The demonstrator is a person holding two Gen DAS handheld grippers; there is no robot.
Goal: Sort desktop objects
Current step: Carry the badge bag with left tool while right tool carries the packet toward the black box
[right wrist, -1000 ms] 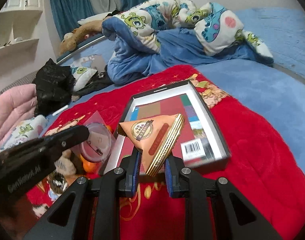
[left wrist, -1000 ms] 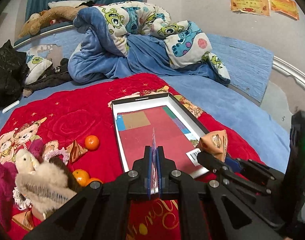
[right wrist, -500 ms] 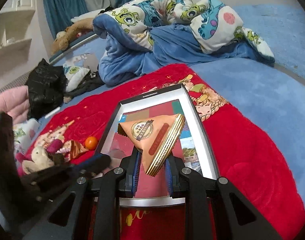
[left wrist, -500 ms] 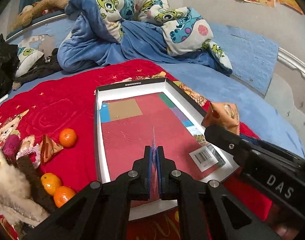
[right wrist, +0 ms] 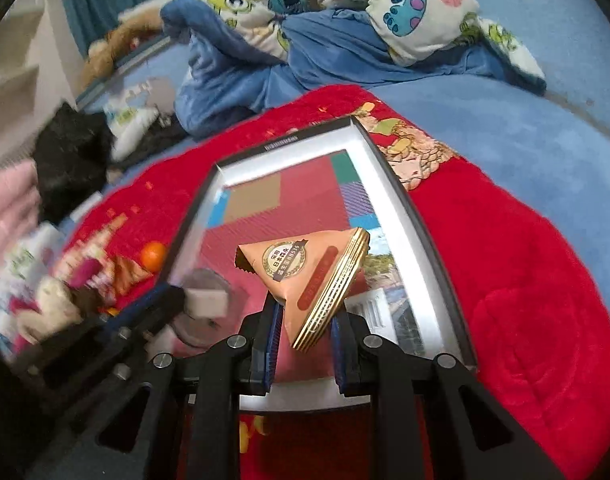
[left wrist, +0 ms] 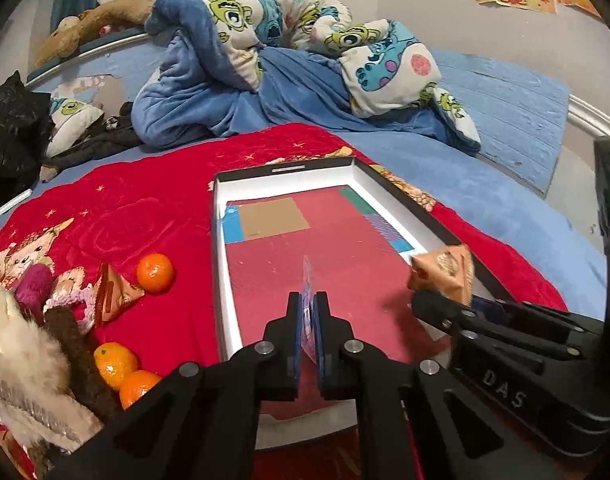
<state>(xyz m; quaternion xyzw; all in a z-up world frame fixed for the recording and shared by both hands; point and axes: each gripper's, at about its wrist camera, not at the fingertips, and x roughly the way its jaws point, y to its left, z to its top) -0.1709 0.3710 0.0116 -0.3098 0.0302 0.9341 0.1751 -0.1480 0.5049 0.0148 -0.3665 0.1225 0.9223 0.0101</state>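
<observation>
Closer now, "DAS"-marked right claw (left wrist: 445, 304)

Left claw (left wrist: 308, 312) clamped shut; right claw (right wrist: 307, 320) gripping, both angled downward.

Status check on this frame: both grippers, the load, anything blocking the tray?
Left gripper shut on thin flat packet. Right gripper shut on triangular snack pack. Both over open tray. Tray floor looks clear.
</observation>
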